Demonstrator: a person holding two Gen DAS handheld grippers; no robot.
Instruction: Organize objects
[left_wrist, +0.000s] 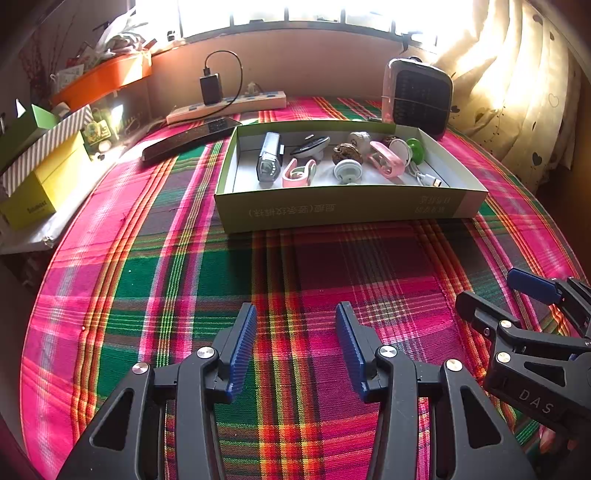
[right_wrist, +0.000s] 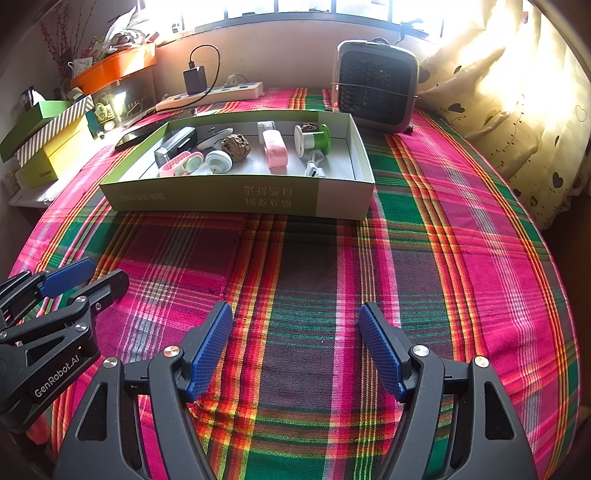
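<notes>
A shallow green cardboard box (left_wrist: 343, 210) (right_wrist: 221, 195) stands on the plaid cloth at mid table. It holds several small things: a silver device (left_wrist: 269, 157), pink clips (left_wrist: 298, 172) (right_wrist: 275, 148), a brown walnut (left_wrist: 346, 153) (right_wrist: 236, 147), a white round cap (left_wrist: 347, 170), a green and white spool (right_wrist: 313, 139) and a white cable (right_wrist: 314, 166). My left gripper (left_wrist: 296, 314) is open and empty above the cloth, well short of the box. My right gripper (right_wrist: 295, 314) is open and empty too, beside the left one.
A black phone (left_wrist: 192, 138) lies left of the box. A power strip with a black charger (left_wrist: 225, 105) sits at the back wall. A small heater (left_wrist: 419, 96) (right_wrist: 375, 86) stands behind the box. Stacked boxes (left_wrist: 44, 173) and an orange tray (left_wrist: 103, 79) are at the left. A curtain (right_wrist: 517, 92) hangs at the right.
</notes>
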